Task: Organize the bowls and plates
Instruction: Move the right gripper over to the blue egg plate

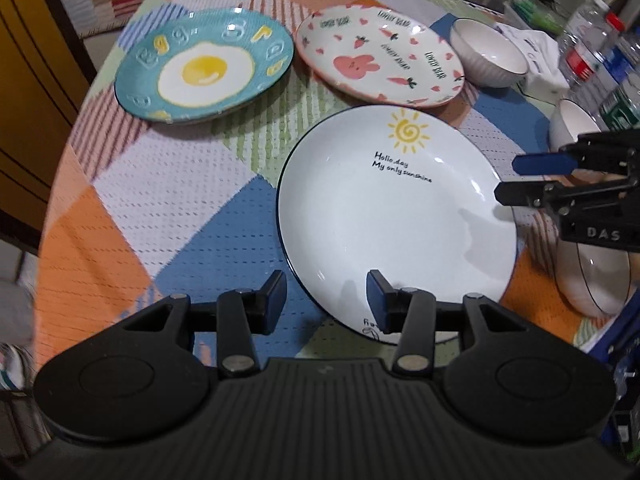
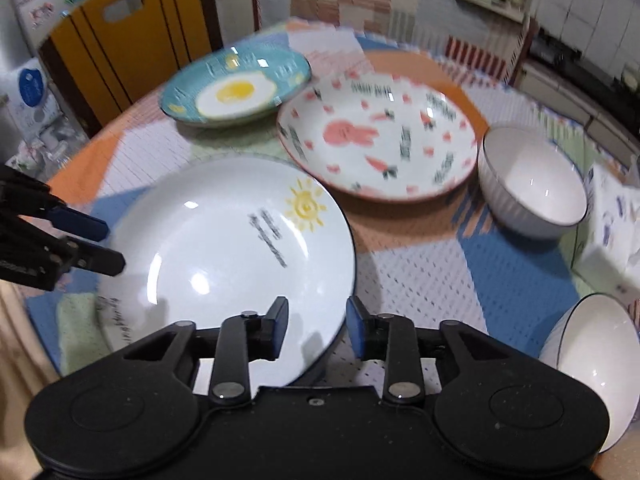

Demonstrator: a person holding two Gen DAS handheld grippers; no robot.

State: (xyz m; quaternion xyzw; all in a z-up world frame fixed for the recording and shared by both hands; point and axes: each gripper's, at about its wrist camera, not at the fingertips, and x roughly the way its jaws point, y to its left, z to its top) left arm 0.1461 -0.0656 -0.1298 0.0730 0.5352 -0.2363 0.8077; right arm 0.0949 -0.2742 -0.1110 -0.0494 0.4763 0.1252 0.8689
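I am bringing both tongs, left (image 1: pixel 326 300) and right (image 2: pixel 318 328), jaws apart and empty, around the sun plate (image 1: pixel 396 216) (lying flat on the table (image 1: pixel 168 200)), probably for stacking.

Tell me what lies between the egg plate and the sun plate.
Only bare patterned tablecloth; the left wrist view shows the egg plate and sun plate apart, nothing on the cloth between them.
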